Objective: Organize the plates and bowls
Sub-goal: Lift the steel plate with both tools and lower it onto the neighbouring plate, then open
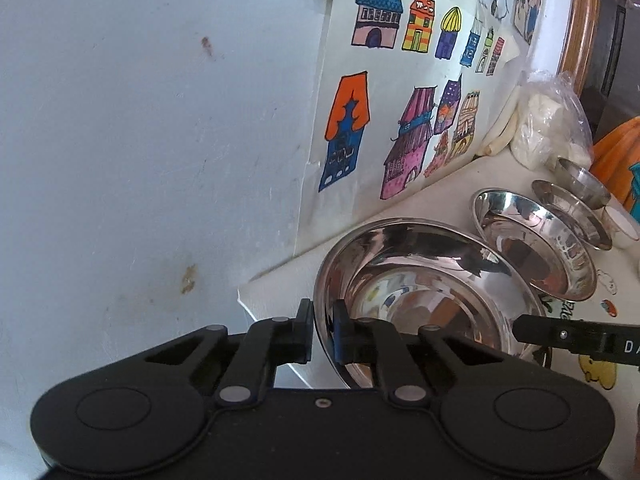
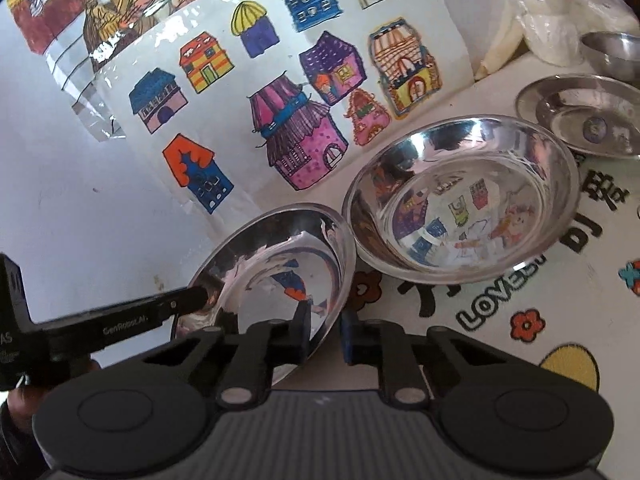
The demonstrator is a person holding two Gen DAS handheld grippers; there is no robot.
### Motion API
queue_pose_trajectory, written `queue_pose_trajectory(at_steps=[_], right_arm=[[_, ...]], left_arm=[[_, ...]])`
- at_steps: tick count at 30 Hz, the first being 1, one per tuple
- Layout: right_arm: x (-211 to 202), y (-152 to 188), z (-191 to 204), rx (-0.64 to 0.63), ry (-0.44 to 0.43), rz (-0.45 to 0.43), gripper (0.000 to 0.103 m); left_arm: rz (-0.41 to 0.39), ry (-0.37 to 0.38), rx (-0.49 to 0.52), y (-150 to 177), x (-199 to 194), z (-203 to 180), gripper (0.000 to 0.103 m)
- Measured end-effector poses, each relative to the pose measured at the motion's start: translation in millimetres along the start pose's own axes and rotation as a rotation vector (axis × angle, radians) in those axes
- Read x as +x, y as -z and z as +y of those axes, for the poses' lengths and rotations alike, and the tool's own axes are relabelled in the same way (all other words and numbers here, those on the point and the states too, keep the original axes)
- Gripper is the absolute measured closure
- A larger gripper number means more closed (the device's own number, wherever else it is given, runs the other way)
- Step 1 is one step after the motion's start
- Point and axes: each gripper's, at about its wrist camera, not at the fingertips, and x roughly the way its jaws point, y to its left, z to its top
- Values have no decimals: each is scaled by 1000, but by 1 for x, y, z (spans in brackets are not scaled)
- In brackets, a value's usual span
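Now both grippers pinch opposite rims of the big steel bowl point(image 1: 420, 276), beside the wall point(image 1: 140, 140).

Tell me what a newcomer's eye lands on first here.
The large steel bowl nearest the cameras, with the left gripper and right gripper each shut on its rim from opposite sides. Behind it, bright house drawings lean against the wall.
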Motion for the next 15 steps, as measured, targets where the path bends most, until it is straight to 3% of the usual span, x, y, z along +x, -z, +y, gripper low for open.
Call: queue_pose_trajectory(at_steps=[8,15], right_arm=[[-22,17,8,-15,-9,-9,86],[-60,28,7,-31,-21,-119,86]], left_arm=[[-20,18,-44,17,-30,-2,94],[-94,54,-2,9,-50,-22,95]])
